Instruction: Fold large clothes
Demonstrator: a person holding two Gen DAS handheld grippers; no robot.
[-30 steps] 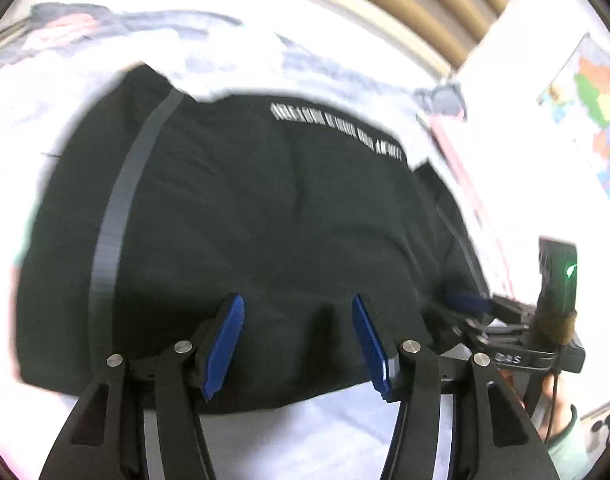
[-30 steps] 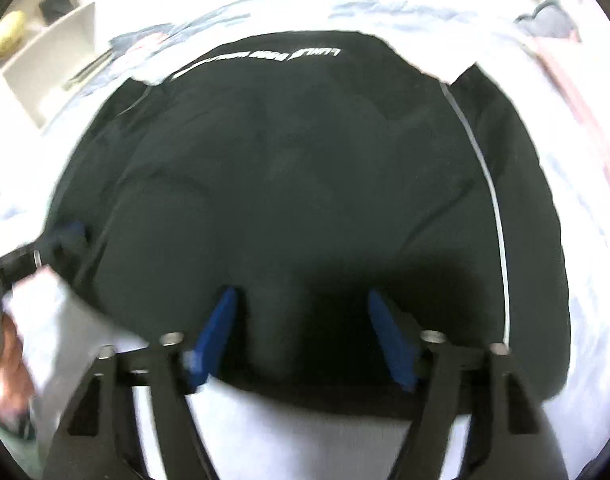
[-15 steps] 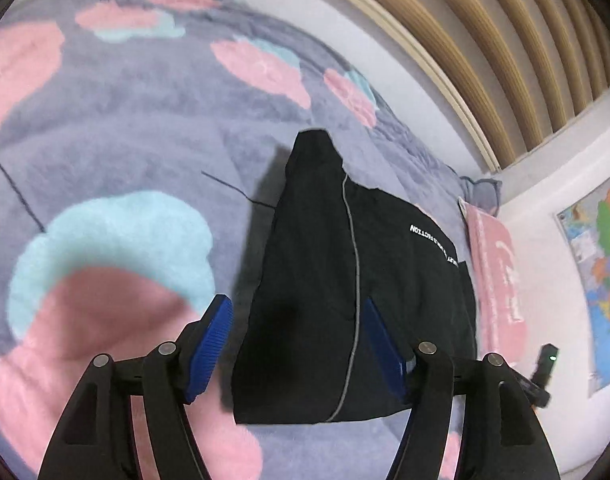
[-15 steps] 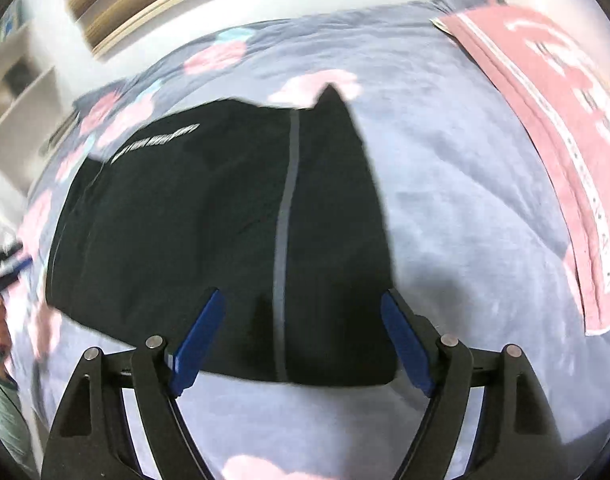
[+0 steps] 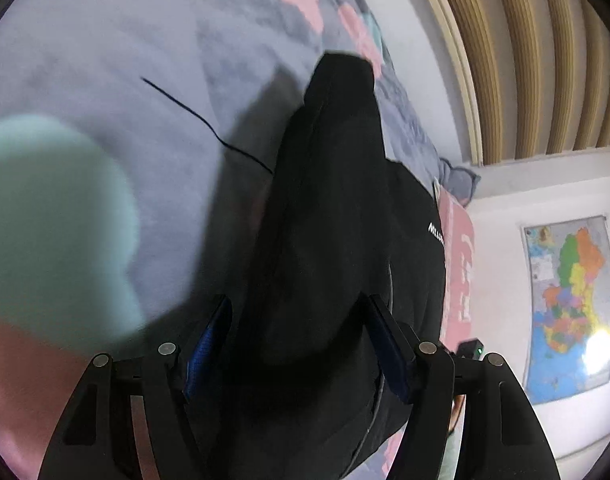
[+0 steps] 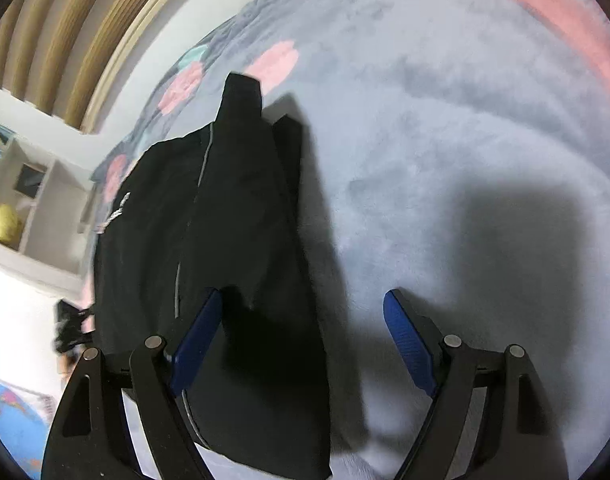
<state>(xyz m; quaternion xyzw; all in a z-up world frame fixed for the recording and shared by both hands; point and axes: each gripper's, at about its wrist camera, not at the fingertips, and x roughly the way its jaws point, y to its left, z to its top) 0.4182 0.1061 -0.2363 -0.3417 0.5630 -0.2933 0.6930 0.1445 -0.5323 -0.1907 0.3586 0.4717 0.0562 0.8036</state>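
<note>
My left gripper (image 5: 297,344) jaws released, straddling black garment (image 5: 337,216); right gripper (image 6: 301,332) released. Pinch side edges evenly, fold toward middle.

Both wrist views close, looking down-forward along fingers; both share black garment (image 5: 329,240) (image 6: 209,216) on blanket (image 5: 105,60) (image 6: 445,140).

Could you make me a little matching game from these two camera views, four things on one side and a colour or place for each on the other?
Things:
1. garment
2. blanket
3. map
4. ball

Descriptions:
A. golden, on a white shelf
B. black, with a thin grey stripe
C. many-coloured, hanging on the wall
D. grey-lilac with pink and teal patches

Pairs: 1-B, 2-D, 3-C, 4-A
</note>
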